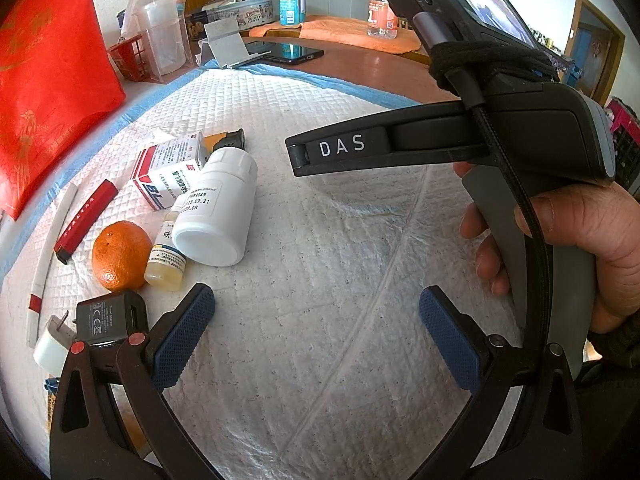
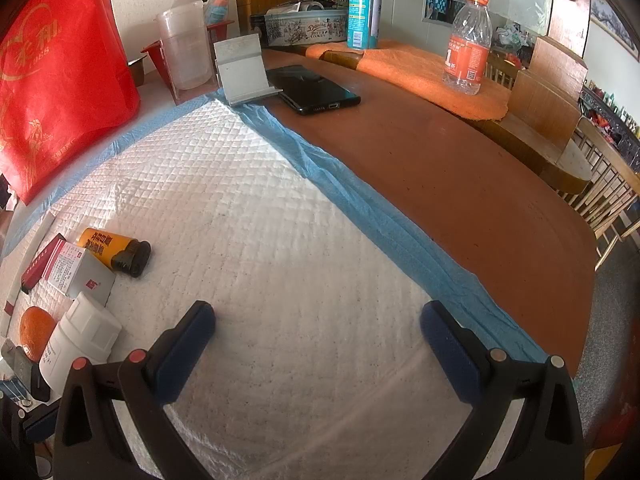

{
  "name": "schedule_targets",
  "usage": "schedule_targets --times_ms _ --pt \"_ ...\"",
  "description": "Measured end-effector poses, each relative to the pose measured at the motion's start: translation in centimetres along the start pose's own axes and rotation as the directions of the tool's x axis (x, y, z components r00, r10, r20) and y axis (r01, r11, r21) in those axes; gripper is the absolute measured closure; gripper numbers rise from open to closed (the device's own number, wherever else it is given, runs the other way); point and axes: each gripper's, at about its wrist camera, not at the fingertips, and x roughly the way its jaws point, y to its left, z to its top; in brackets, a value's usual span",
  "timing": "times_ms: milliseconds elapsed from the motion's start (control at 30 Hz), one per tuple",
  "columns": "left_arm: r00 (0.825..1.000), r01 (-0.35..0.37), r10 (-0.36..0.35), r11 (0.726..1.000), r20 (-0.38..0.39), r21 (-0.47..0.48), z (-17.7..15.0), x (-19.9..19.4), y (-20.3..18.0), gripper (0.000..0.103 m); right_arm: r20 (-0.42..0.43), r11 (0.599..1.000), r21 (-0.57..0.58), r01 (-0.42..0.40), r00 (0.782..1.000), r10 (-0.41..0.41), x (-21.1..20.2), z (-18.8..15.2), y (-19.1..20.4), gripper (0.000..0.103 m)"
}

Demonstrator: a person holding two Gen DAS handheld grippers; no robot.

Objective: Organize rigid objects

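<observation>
A cluster lies on the white quilted pad [image 1: 320, 280] at the left: a white pill bottle [image 1: 216, 208] on its side, a medicine box [image 1: 168, 172], a small vial [image 1: 165, 258], an orange [image 1: 118, 256], a red stick [image 1: 86, 220], a black charger [image 1: 108, 318] and an orange tube [image 2: 114, 248]. My left gripper [image 1: 316, 332] is open and empty, just right of the cluster. My right gripper [image 2: 316, 348] is open and empty over bare pad; the pill bottle [image 2: 80, 348] lies to its left. The right gripper's body [image 1: 460, 148] shows in the left wrist view.
A red bag [image 2: 60, 80] stands at the back left. Behind the pad are a clear cup [image 2: 184, 48], a metal stand [image 2: 244, 72], a black phone [image 2: 316, 90], a cookie tin [image 2: 304, 28], a spray can [image 2: 364, 4] and a water bottle [image 2: 468, 44] on an orange cloth. The brown table [image 2: 460, 184] ends at the right.
</observation>
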Motion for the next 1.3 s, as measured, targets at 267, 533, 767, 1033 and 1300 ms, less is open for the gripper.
schedule_targets --times_ms 267,533,767,1033,1300 --pt "1.0 0.0 0.0 1.0 0.0 0.0 0.0 0.0 0.0 0.0 0.0 1.0 0.0 0.0 1.0 0.0 0.0 0.0 0.0 0.0" --pt "1.0 0.0 0.0 1.0 0.0 0.0 0.0 0.0 0.0 0.0 0.0 1.0 0.0 0.0 1.0 0.0 0.0 0.0 0.0 0.0" --pt "1.0 0.0 0.0 1.0 0.0 0.0 0.0 0.0 0.0 0.0 0.001 1.0 0.0 0.0 1.0 0.0 0.0 0.0 0.0 0.0" --pt "1.0 -0.001 0.001 1.0 0.0 -0.001 -0.2 -0.2 0.1 0.0 0.0 1.0 -0.001 0.001 1.0 -0.001 -0.1 0.0 0.1 0.0" --pt "0.991 -0.045 0.053 0.997 0.125 -0.067 -0.1 -5.6 2.1 0.0 -0.002 1.0 0.0 -0.012 1.0 0.012 0.0 0.0 0.0 0.0"
